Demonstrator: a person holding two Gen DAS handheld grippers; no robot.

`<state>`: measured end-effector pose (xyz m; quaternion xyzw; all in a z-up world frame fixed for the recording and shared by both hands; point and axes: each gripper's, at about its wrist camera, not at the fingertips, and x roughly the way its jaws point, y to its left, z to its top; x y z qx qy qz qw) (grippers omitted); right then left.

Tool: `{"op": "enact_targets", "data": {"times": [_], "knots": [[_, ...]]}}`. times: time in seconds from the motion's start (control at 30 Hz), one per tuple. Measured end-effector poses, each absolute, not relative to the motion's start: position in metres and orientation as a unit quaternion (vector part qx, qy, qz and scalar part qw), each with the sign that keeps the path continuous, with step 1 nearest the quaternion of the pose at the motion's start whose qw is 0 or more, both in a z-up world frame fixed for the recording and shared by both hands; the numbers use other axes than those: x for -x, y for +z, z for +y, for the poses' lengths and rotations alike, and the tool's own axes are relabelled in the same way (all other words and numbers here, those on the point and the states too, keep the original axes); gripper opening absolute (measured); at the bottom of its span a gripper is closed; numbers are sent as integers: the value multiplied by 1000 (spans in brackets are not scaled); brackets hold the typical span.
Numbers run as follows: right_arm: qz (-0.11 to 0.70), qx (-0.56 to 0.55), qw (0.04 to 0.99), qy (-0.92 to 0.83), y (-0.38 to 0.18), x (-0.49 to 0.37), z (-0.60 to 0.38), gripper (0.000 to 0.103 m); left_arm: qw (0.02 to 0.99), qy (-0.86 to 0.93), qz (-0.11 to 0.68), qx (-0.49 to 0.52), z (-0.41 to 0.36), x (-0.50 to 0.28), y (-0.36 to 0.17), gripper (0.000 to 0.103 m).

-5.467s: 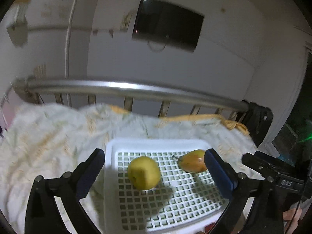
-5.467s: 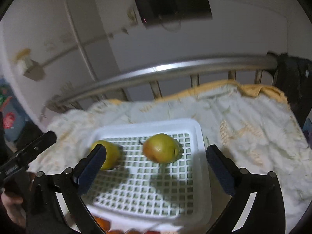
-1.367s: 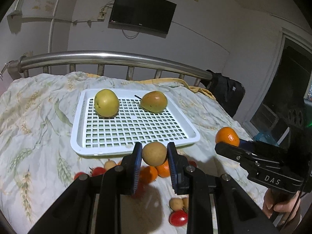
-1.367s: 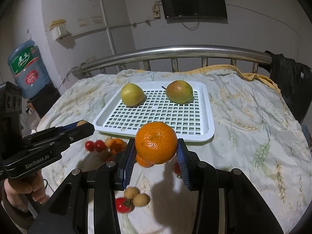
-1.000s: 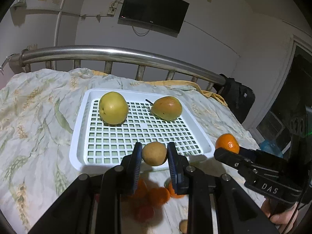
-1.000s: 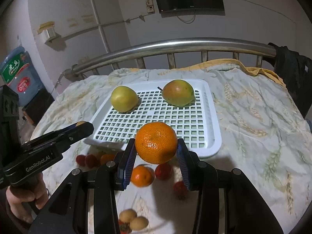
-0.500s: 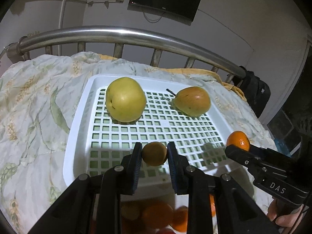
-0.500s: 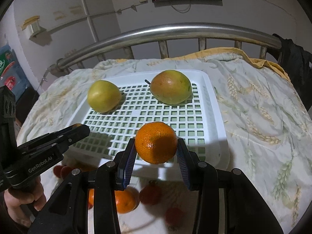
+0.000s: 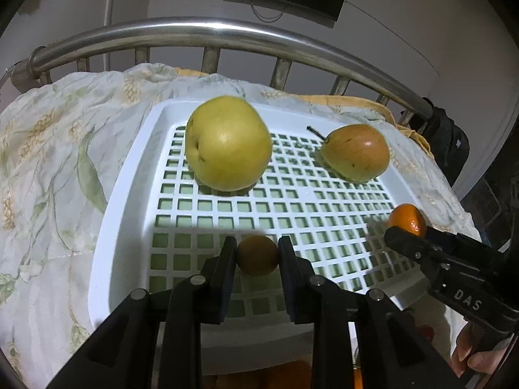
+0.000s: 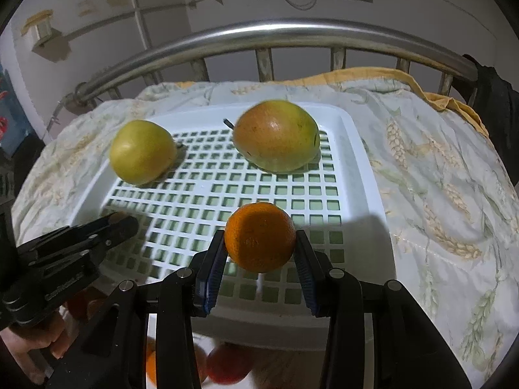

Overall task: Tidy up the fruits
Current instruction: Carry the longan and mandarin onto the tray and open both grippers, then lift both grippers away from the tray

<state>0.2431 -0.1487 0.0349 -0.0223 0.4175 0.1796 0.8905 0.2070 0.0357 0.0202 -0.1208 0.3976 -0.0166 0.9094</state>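
Note:
A white slotted tray (image 9: 123, 194) (image 10: 363, 175) lies on the bed and holds a yellow-green apple (image 9: 227, 142) (image 10: 141, 152) at back left and a red-green pear (image 9: 355, 152) (image 10: 275, 136) at back right. My left gripper (image 9: 256, 256) is shut on a small brown round fruit (image 9: 257, 254) over the tray's near part. My right gripper (image 10: 259, 243) is shut on an orange (image 10: 259, 236) (image 9: 407, 218) over the tray's near right part.
Small oranges and red fruits (image 10: 223, 366) lie on the bed below the tray's near edge, mostly hidden. A steel bed rail (image 9: 227, 32) runs behind the tray. A flowered quilt (image 10: 447, 194) covers the bed. A black bag (image 9: 451, 142) hangs at the right.
Both grippers have moved forward with their fruits, from over the loose fruits on the quilt to over the tray's near part. The tray fruits have not moved.

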Motion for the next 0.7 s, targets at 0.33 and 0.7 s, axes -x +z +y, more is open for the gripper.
{"op": "enact_targets", "data": {"times": [0.33, 0.7], "knots": [[418, 19, 891, 177, 28, -244, -151, 76, 913, -22, 385, 131, 36, -203, 24, 66], [324, -53, 928, 178, 89, -200, -189, 102, 945, -11, 291, 148, 44, -156, 81, 100]]}}
